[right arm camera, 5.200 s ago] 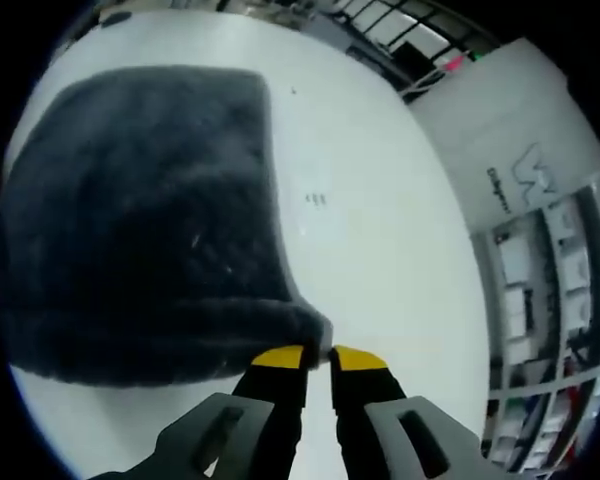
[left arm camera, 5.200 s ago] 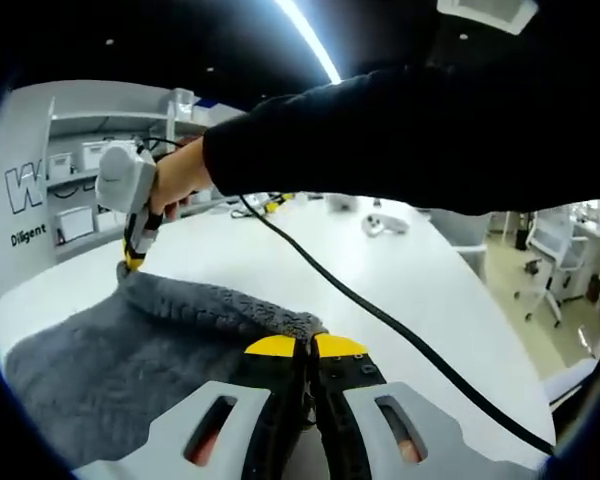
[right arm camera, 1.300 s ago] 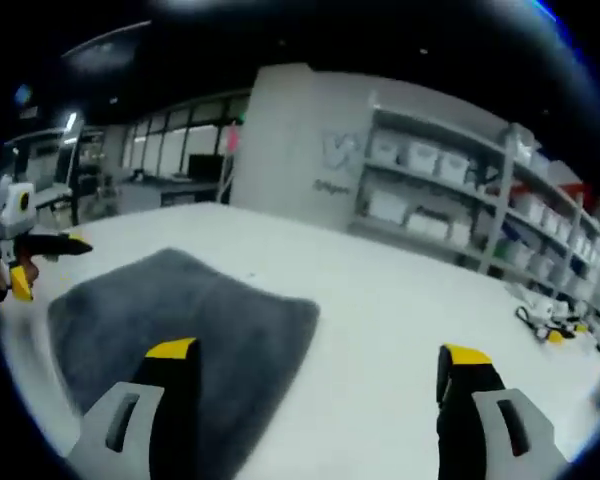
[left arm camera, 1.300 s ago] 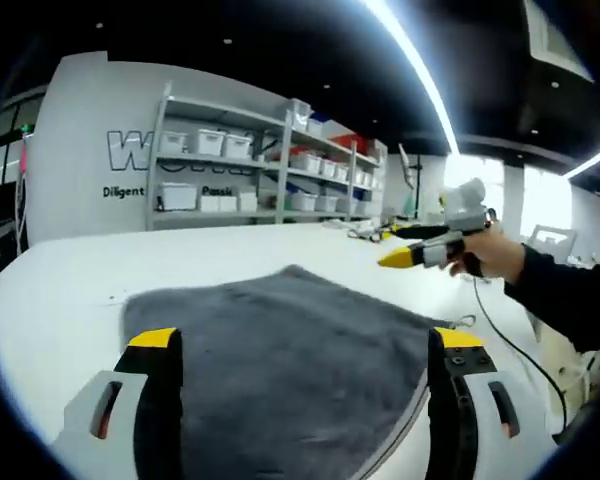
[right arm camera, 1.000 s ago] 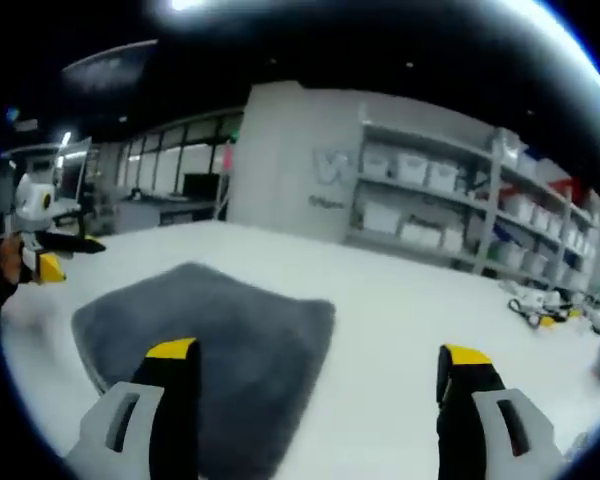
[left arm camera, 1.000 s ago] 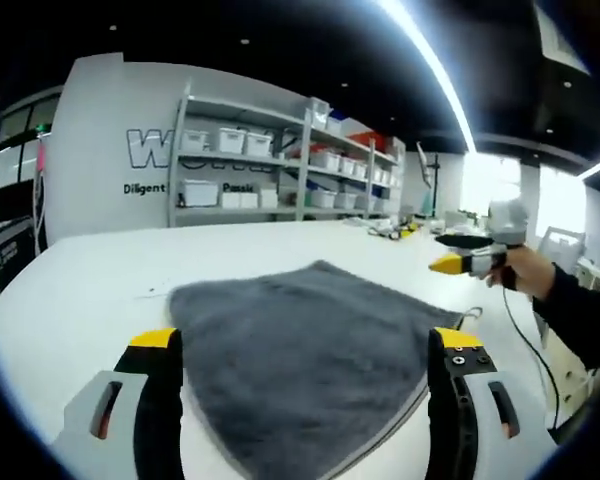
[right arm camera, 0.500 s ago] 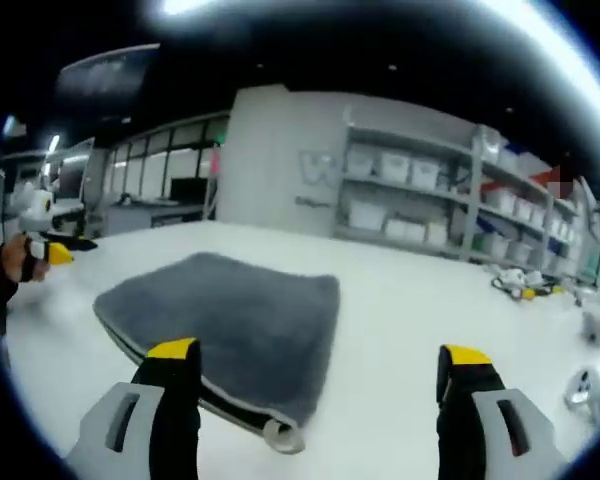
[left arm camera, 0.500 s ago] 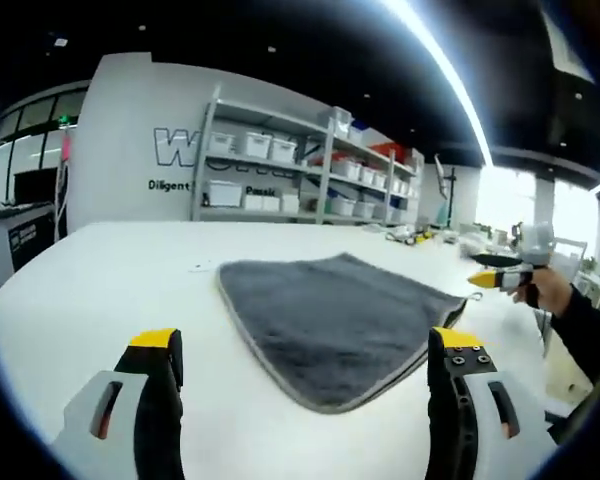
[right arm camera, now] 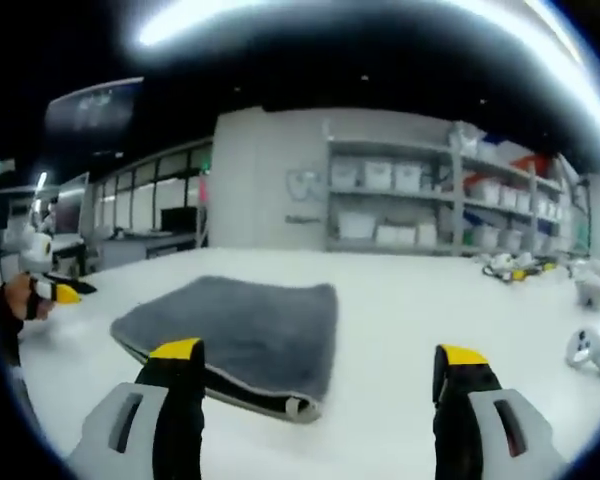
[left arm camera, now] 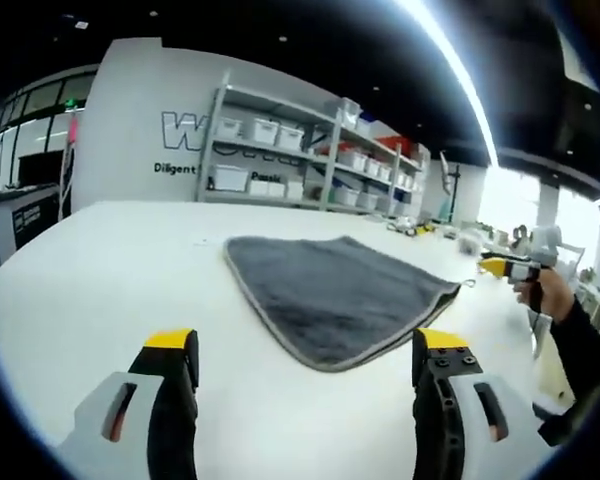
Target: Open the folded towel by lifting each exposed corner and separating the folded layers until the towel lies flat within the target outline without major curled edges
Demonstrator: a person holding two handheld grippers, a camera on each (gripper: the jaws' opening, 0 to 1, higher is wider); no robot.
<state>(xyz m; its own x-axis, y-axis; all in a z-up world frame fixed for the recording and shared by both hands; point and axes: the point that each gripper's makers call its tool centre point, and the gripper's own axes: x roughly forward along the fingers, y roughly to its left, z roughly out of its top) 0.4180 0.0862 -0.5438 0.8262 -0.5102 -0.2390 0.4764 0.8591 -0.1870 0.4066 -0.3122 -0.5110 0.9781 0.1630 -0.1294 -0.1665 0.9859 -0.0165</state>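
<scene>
**Towel spread on table, both grippers clear**

Nearest in the left gripper view we see the left gripper [left arm camera: 302,350] with its jaws spread wide and nothing between them, held above bare white table [left arm camera: 70,290]. The right gripper [right arm camera: 313,362] is likewise wide open and empty in its own view.

Just beyond, the grey towel [left arm camera: 330,290] lies on the table as a single sheet, roughly flat, with a pale hem along its near edge. In the right gripper view the towel [right arm camera: 245,325] has a small hanging loop [right arm camera: 296,406] at its nearest corner, and the edge there looks slightly thick or rolled; the fisheye blur leaves us unsure whether that is a curl or just the hem. We cannot make out any target outline on the table.

Farther off stand shelves with storage bins [left arm camera: 280,160] against the wall, and small devices [right arm camera: 588,350] sit on the table at the right.

Risks, as we judge them: if the near corner is curled, leaving it would fail the flatness criterion. Regrasping could drag the whole sheet out of position, since nothing pins the far side. Pinching too deep could catch the loop and bunch the edge.
</scene>
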